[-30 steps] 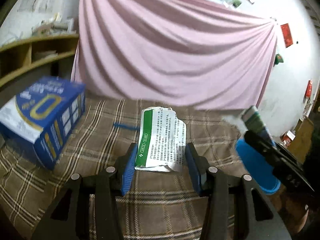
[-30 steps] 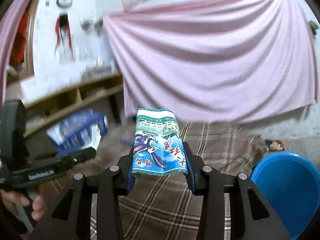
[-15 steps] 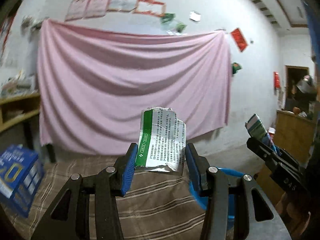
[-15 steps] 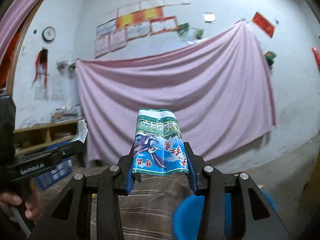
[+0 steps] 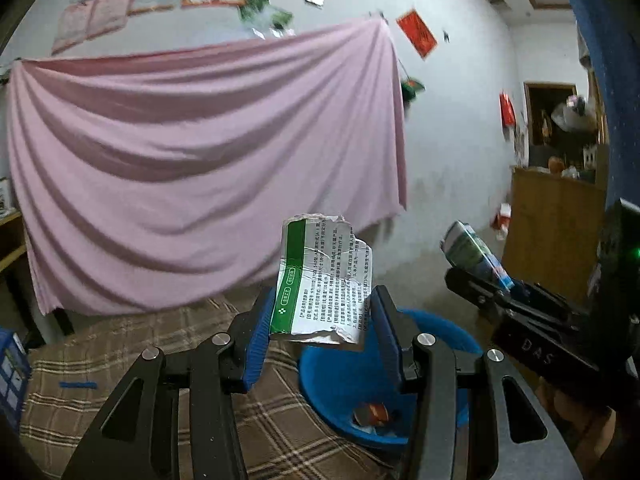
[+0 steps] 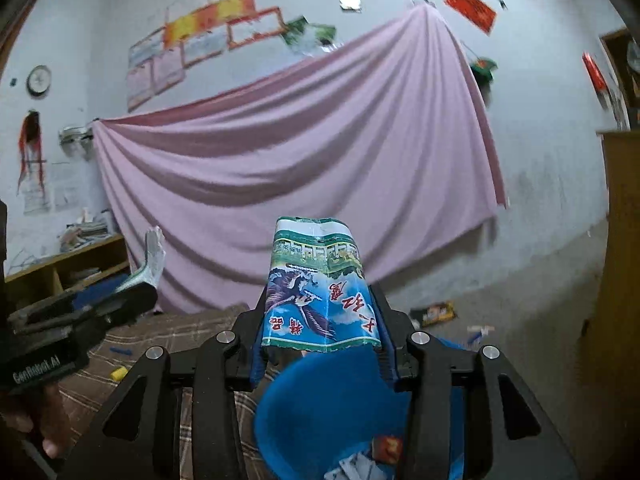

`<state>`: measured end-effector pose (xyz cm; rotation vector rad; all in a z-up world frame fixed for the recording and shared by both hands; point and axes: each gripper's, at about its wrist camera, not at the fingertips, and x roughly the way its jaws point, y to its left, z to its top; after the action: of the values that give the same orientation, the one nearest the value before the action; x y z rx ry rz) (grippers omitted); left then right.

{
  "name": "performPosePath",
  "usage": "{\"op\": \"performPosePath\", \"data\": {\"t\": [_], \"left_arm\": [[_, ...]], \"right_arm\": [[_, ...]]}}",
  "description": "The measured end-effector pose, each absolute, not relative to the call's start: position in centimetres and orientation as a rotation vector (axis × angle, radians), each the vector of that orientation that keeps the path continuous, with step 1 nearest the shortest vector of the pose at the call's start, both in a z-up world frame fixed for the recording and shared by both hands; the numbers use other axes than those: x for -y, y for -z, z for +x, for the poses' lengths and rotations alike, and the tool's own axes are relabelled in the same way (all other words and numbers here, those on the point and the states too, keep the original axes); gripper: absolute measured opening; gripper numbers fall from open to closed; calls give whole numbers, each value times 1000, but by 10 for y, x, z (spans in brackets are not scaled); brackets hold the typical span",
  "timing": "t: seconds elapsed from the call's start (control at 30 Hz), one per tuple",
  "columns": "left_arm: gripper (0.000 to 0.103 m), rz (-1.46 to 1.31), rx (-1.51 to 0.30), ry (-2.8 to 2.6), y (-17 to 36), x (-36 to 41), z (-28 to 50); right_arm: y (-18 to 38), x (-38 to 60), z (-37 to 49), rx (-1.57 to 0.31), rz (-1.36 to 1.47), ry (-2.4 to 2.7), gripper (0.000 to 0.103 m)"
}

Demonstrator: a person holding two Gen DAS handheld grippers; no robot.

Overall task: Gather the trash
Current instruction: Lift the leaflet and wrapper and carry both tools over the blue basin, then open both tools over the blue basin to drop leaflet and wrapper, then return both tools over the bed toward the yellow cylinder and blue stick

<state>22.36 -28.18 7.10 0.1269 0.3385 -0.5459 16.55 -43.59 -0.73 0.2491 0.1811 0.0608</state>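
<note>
My left gripper (image 5: 322, 320) is shut on a torn white and green printed wrapper (image 5: 324, 280), which stands up between its blue pads. Just below and beyond its fingertips is the blue bin (image 5: 344, 376), with some litter inside. My right gripper (image 6: 320, 344) has a blue and green packet (image 6: 320, 292) between its pads; its jaws are opening, but the packet still sits upright in them, right over the blue bin (image 6: 320, 392). From the left wrist view, the right gripper (image 5: 476, 276) is to the right of the bin. A hand holds each gripper.
The bin stands at the right end of a plaid-covered table (image 5: 160, 344), before a pink hanging cloth (image 5: 200, 160). A blue box (image 5: 12, 372) is at the far left, a wooden cabinet (image 5: 552, 232) at the right. Small blue (image 5: 78, 385) and yellow (image 6: 119, 373) bits lie on the plaid; litter (image 6: 434, 312) lies on the floor.
Both grippers swung right, away from the plaid table and the blue box, until the blue bin lay under their fingertips. Each still carries its piece of trash.
</note>
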Motion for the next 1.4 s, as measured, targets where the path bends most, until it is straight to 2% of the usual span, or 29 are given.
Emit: {"op": "performPosePath", "data": {"t": [0.27,0.77,0.83,1.07,1.2,1.27,1.3,1.33,1.4], "left_arm": [[42,141,-550,596,-52,322,252],[45,162,-699,580,-48,345,280],[52,148,-697,577,-45,340,280],[58,122,-683,544,-44,322,277],[72,96,-643,501,-42,307,268],[75,74,-617,477,-46,296,264],[77,66,-607,468,-48,293,265],[83,54,-592,453,-50,287,263],[94,18,-547,413,-54,270,257]], "right_arm": [[32,460,177,-320,291,-14,45],[38,477,180,-369,363,7,55],[37,477,180,-369,365,9,62],[36,475,182,-363,363,18,77],[34,472,180,-351,365,24,83],[31,470,179,-337,364,27,89],[30,467,178,-328,363,29,96],[28,465,176,-317,363,30,101],[25,459,173,-291,359,23,103]]}}
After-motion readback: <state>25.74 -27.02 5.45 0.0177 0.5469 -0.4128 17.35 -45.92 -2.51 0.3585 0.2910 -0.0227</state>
